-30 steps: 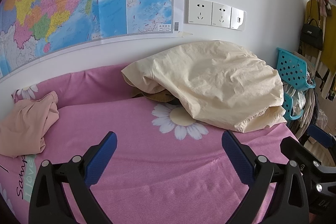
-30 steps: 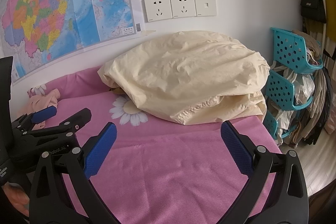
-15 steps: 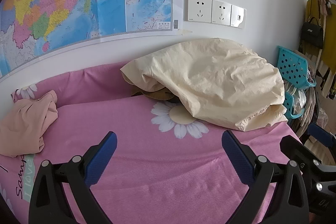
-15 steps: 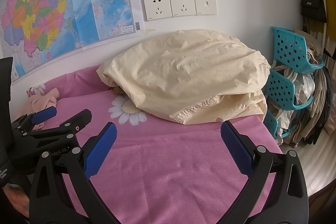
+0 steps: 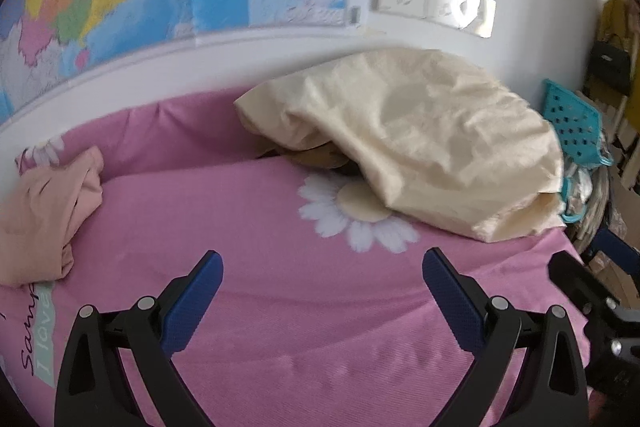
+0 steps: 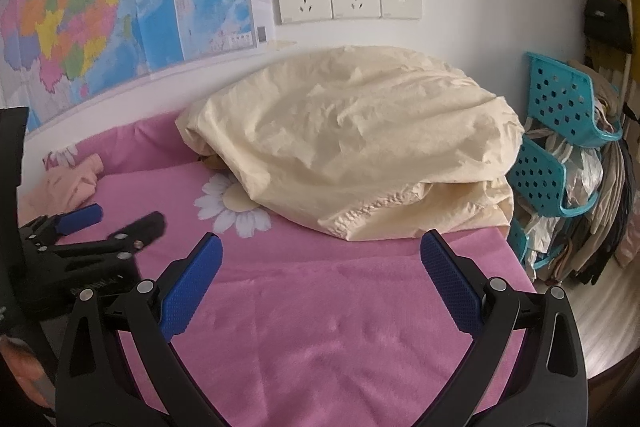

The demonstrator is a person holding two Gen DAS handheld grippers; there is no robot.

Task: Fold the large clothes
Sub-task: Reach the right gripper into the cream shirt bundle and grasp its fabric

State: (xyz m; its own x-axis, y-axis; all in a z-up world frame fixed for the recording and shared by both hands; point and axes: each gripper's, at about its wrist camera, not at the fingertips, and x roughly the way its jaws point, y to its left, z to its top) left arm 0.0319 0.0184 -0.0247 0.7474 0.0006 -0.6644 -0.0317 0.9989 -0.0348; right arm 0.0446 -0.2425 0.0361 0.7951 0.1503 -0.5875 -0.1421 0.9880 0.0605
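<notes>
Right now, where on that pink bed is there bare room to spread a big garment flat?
Bare pink sheet lies before both open grippers, between the peach garment and the bed's right edge. The back is crowded by the cream bundle.

My left gripper [image 5: 322, 283] and right gripper [image 6: 320, 265] are showing matte black triangular arms with cut-outs, silver rivets at the pivots, and dimpled blue pads [image 6: 191, 285] lining the fingertips.

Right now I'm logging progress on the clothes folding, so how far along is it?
Nothing looks folded yet. The cream cloth lies bunched against the wall and the pink garment sits crumpled at the far left of the pink bed. Nothing is in hand: the left gripper and right gripper hang above the bed, jaws apart and empty. All the folding is left.
</notes>
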